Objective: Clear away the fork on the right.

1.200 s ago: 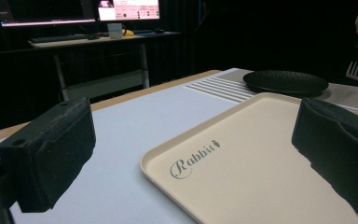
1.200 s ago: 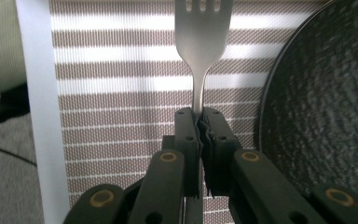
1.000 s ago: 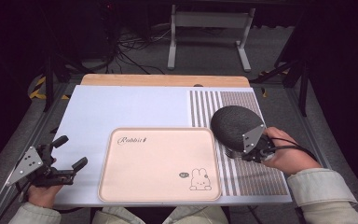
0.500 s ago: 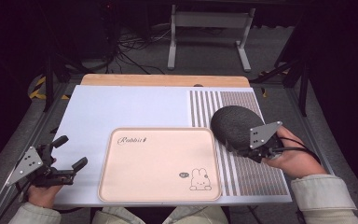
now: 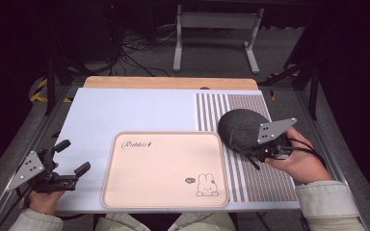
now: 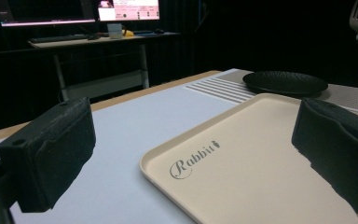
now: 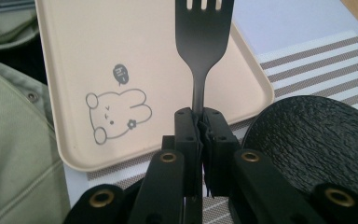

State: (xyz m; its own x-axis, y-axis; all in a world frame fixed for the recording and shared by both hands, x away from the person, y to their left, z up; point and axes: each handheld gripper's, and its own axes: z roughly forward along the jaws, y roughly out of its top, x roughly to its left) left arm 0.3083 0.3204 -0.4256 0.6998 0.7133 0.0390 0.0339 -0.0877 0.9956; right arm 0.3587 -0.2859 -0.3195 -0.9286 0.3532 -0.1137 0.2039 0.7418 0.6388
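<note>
Looking down from the high view, my right claw (image 5: 256,155) sits beside the dark plate (image 5: 238,126) on the striped mat (image 5: 265,178); my left claw (image 5: 72,159) rests wide at the table's (image 5: 125,106) left edge, off the tray (image 5: 164,168). Left gripper view: jaws spread, nothing between. Right gripper view: my right claw (image 7: 200,126) is clamped on a black fork (image 7: 200,42), held above the tray's (image 7: 74,56) corner.

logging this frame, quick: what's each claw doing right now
left claw: open, holding nothing
right claw: closed on a black fork by its handle
</note>
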